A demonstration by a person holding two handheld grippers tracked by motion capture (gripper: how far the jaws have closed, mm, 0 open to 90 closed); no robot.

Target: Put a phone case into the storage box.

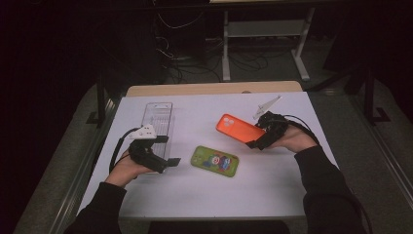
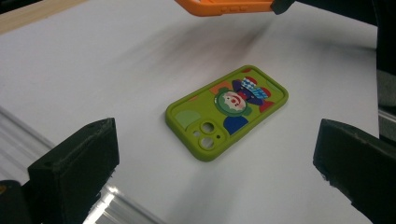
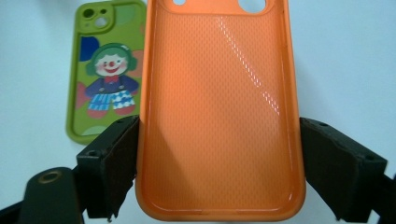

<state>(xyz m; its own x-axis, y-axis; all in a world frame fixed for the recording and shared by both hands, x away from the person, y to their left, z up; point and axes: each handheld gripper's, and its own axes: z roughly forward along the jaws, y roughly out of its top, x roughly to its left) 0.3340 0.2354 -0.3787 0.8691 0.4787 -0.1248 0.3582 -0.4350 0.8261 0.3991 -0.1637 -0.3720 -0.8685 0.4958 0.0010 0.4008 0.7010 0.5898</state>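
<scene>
An orange phone case (image 1: 237,127) is held tilted above the white table, gripped across its sides by my right gripper (image 1: 257,137), which is shut on it. In the right gripper view the orange case (image 3: 219,107) shows its hollow inside, with that gripper (image 3: 219,156) clamped on both of its long edges. A green phone case (image 1: 215,161) with a clown picture lies flat at mid-table. My left gripper (image 1: 167,150) hovers to its left, open and holding nothing. In the left gripper view the green case (image 2: 229,109) lies ahead of the wide-apart jaws of the left gripper (image 2: 217,142).
A clear plastic tray (image 1: 159,117) lies at the back left of the white table sheet (image 1: 204,195), just beyond my left hand. The tray's ribbed edge (image 2: 21,140) runs under the left jaw. Cables and a shelf frame (image 1: 265,29) stand on the dark floor behind the table.
</scene>
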